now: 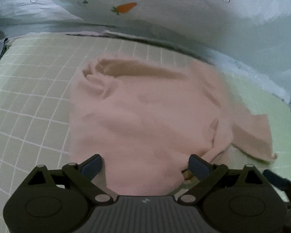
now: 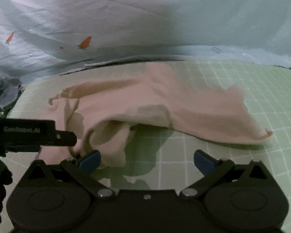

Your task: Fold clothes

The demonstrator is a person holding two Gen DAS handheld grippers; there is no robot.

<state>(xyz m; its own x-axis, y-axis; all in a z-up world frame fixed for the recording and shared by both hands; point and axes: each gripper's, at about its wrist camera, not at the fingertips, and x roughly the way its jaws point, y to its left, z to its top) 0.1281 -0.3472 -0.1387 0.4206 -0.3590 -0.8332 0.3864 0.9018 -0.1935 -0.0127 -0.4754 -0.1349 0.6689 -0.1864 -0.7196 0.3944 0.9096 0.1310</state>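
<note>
A pink garment [image 1: 145, 108] lies crumpled on a green checked sheet [image 1: 33, 89]. In the left wrist view my left gripper [image 1: 145, 165] is open, its blue pads [image 1: 91, 167] wide apart, with the garment's near edge lying between them. In the right wrist view the same garment [image 2: 184, 101] lies ahead with a lifted fold hanging near the left pad [image 2: 90, 161]. My right gripper [image 2: 147, 161] is open above the sheet [image 2: 242, 165], holding nothing. The left gripper's black body [image 2: 29, 134] enters from the left and touches the garment's edge.
A pale blue quilt with carrot prints [image 1: 164, 13] is bunched along the far side of the bed; it also fills the back of the right wrist view [image 2: 106, 23]. Greyish cloth [image 2: 7, 95] lies at the far left.
</note>
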